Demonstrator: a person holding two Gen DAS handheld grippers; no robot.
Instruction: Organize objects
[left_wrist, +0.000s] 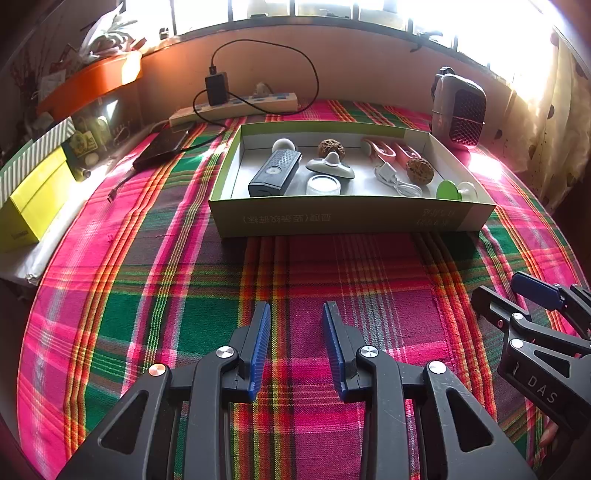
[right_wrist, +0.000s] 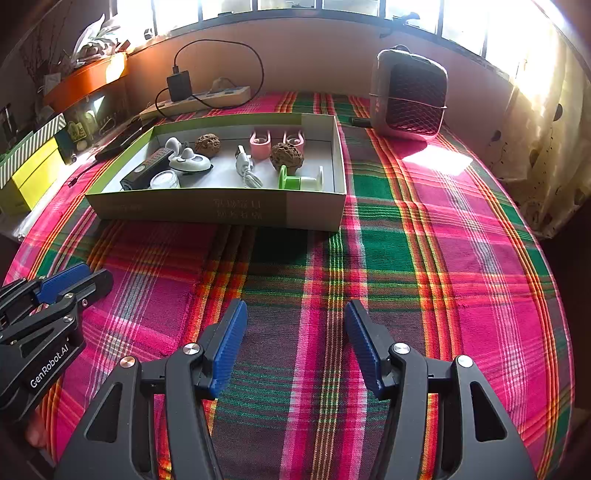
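A shallow green-and-white cardboard box (left_wrist: 347, 216) (right_wrist: 207, 210) sits on the plaid cloth ahead of both grippers. In it lie a black flashlight (left_wrist: 275, 173) (right_wrist: 146, 171), two walnuts (left_wrist: 331, 148) (left_wrist: 420, 170), a white round container (left_wrist: 323, 184), a white gadget (left_wrist: 330, 166), a white cable (left_wrist: 397, 181), pink clips (left_wrist: 391, 149) and a green-and-white spool (left_wrist: 456, 191) (right_wrist: 300, 180). My left gripper (left_wrist: 296, 321) is open and empty above the cloth, short of the box. My right gripper (right_wrist: 296, 317) is open and empty, to the right of the left one.
A small heater (left_wrist: 460, 109) (right_wrist: 408, 96) stands at the back right. A power strip (left_wrist: 236, 107) with a black charger and cable lies along the back wall. A dark phone (left_wrist: 162, 146) lies left of the box. Yellow boxes (left_wrist: 33, 199) stand at the left edge.
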